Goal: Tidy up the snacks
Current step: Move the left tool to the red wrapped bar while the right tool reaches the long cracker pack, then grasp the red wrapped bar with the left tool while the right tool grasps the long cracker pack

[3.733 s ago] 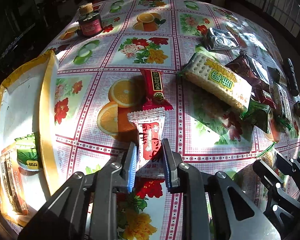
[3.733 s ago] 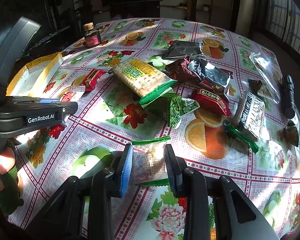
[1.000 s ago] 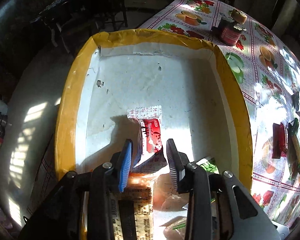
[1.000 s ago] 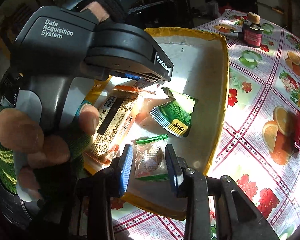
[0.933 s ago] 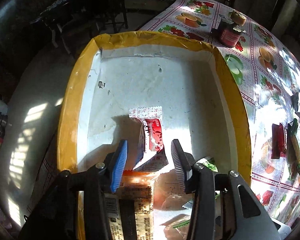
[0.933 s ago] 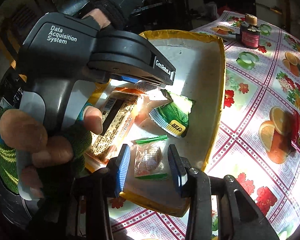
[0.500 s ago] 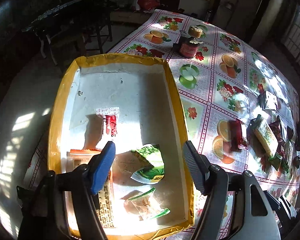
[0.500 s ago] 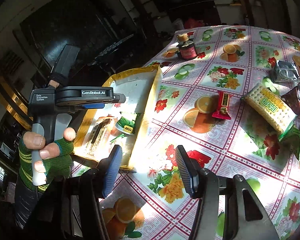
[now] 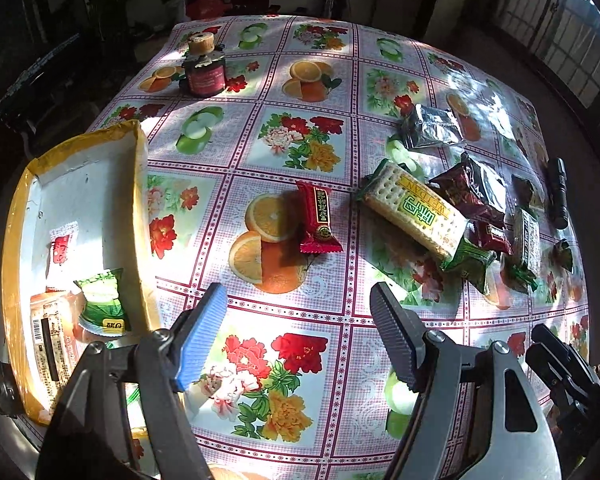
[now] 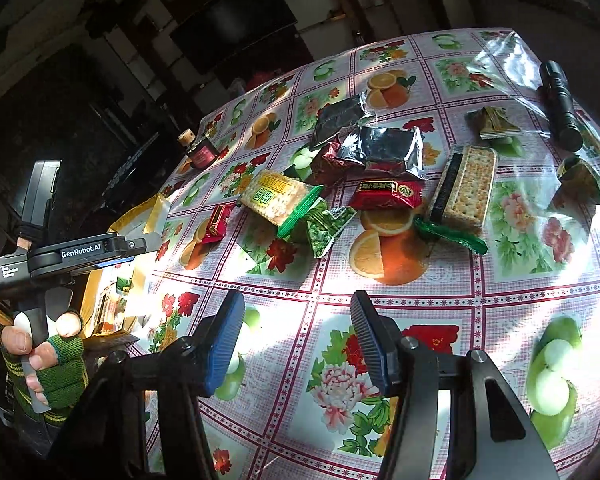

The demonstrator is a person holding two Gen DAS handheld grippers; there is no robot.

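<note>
Sunlit and covered by a fruit-and-flower oilcloth, the bench (image 9: pixel 312 148) carries everything. At its left edge sits the yellow-rimmed box (image 9: pixel 140 216), already holding a few packets, among them a green one (image 9: pixel 102 300). The left tongs (image 9: pixel 300 332) hang above the cloth just right of the box, jaws apart, opening a shade wider and holding nothing. Nearest ahead of them lies the red bar (image 9: pixel 318 218), alone on an orange print, so it looks the easiest next pick: line the jaws across its narrow width, come down flat, and pinch the middle so the wrapper does not slip. Further right lies the cracker pack (image 9: pixel 414 210) at the edge of the heaped snack pile (image 10: pixel 372 156). The right tongs (image 10: pixel 298 340) hover in front of that pile, released and empty; they would do best taking an outlying packet rather than digging into the overlap.
</note>
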